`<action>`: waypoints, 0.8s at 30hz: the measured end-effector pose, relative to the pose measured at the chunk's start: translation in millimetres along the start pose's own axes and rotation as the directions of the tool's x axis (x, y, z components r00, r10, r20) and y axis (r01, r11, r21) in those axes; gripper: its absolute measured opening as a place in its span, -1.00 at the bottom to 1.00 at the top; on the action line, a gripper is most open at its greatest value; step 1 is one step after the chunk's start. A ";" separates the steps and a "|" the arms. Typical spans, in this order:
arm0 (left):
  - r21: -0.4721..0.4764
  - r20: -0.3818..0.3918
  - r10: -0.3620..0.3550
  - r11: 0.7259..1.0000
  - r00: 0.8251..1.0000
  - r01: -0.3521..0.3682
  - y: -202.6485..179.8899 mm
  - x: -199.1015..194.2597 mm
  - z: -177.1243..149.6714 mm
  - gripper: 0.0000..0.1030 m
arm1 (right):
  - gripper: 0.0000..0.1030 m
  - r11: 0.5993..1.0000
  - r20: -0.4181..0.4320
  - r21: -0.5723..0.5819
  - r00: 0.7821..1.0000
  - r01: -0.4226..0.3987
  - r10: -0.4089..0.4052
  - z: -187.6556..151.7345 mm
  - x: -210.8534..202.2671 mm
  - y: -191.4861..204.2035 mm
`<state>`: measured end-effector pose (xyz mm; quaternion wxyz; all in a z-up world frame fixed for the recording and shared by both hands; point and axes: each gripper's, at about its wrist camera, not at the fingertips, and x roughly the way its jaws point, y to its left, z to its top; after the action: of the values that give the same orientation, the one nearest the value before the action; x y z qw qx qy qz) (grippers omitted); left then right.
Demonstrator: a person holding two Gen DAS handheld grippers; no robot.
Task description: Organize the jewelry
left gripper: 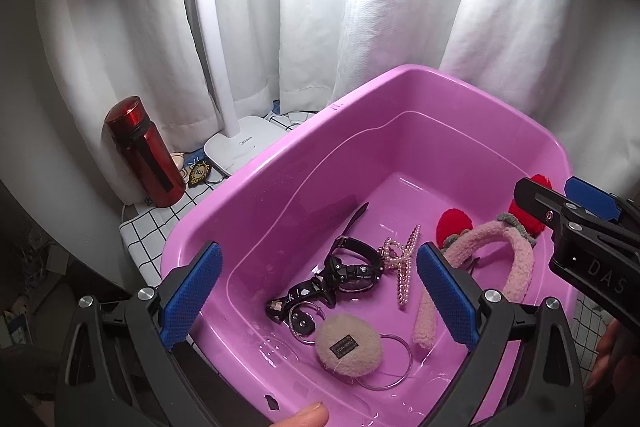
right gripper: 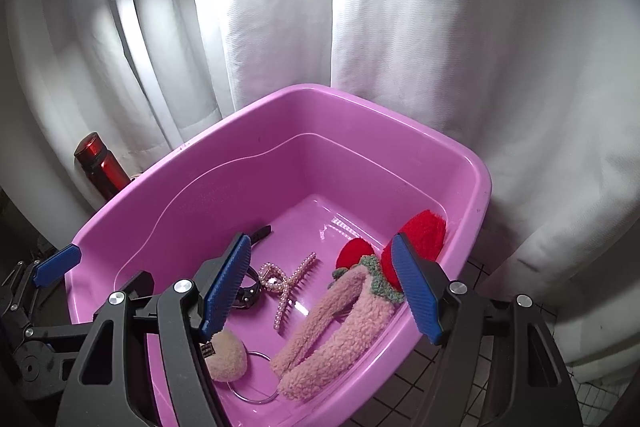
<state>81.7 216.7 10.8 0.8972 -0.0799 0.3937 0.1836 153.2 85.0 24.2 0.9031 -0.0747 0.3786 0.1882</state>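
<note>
A pink plastic tub (left gripper: 280,163) (right gripper: 168,187) holds the jewelry. Inside lie a black watch (left gripper: 352,263), a pearl hair claw (left gripper: 404,267) (right gripper: 286,287), a fluffy pink headband with red pom-poms (left gripper: 516,259) (right gripper: 340,323), a beige fuzzy pad (left gripper: 348,345) (right gripper: 226,355) on a thin clear hoop (left gripper: 402,363) (right gripper: 256,393), and a black strap with a round charm (left gripper: 296,301). My left gripper (left gripper: 320,297) is open and empty over the tub's near side. My right gripper (right gripper: 320,291) is open and empty above the headband; it also shows in the left wrist view (left gripper: 560,203).
A red metal bottle (left gripper: 144,155) (right gripper: 102,171) and a white desk lamp base (left gripper: 244,147) stand left of the tub on a checked cloth (left gripper: 148,227). A small badge (left gripper: 199,173) lies by the lamp. White curtains (right gripper: 440,67) hang close behind.
</note>
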 end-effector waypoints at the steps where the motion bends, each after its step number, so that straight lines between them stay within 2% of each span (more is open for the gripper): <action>1: 0.001 -0.001 0.001 1.000 1.000 -0.001 -0.2 -0.7 -0.3 0.86 | 0.35 1.000 0.001 0.000 1.000 0.003 -0.003 -0.6 -0.8 -0.4; 24: -0.038 0.013 -0.014 0.999 1.000 0.014 8.1 -15.9 -3.0 0.86 | 0.35 1.000 0.009 -0.027 1.000 0.012 -0.011 -7.2 -9.8 2.8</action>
<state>66.6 219.1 20.5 0.8992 -0.0985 0.3840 0.1853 141.1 82.8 26.1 0.9048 -0.0884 0.3714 0.1885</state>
